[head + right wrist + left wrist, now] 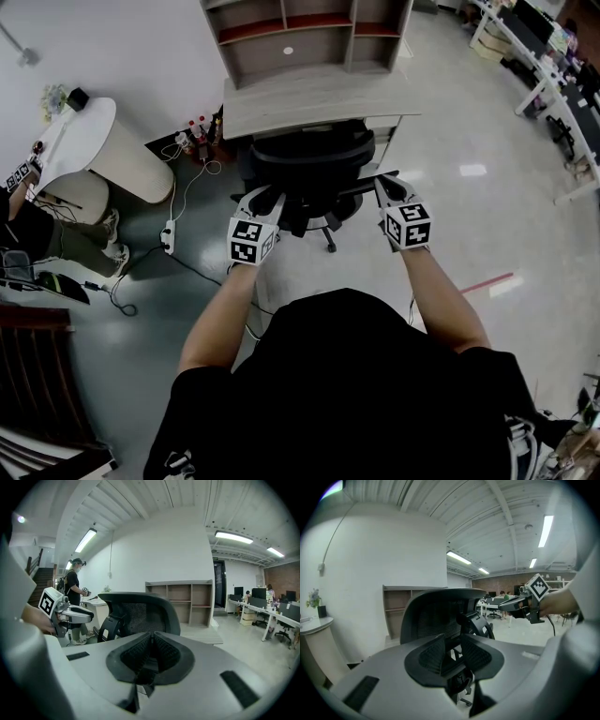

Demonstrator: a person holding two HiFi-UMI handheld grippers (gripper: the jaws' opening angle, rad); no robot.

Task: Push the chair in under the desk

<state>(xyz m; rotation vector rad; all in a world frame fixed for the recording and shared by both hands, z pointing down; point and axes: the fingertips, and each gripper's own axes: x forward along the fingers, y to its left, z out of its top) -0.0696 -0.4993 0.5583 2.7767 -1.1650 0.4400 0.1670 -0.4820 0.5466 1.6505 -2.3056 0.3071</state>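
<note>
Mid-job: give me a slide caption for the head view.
From above: left gripper and right gripper at the back of the black office chair facing the desk.

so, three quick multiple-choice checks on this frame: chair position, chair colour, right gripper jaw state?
1. Where is the chair?
A. On the floor right in front of the desk
B. On top of the desk
C. Tipped on its side by the far workstations

2. What colour is the chair's back?
A. Red
B. White
C. Black

3. How do the jaws of the right gripper stand?
A. Wide apart
B. Together, with nothing between them
C. Clamped on a cable

Answers:
1 A: the head view shows it upright against the desk's front edge.
2 C: the mesh back is black in all three views.
3 B: the right gripper view shows the pads meeting, with the chair back beyond them.
</note>
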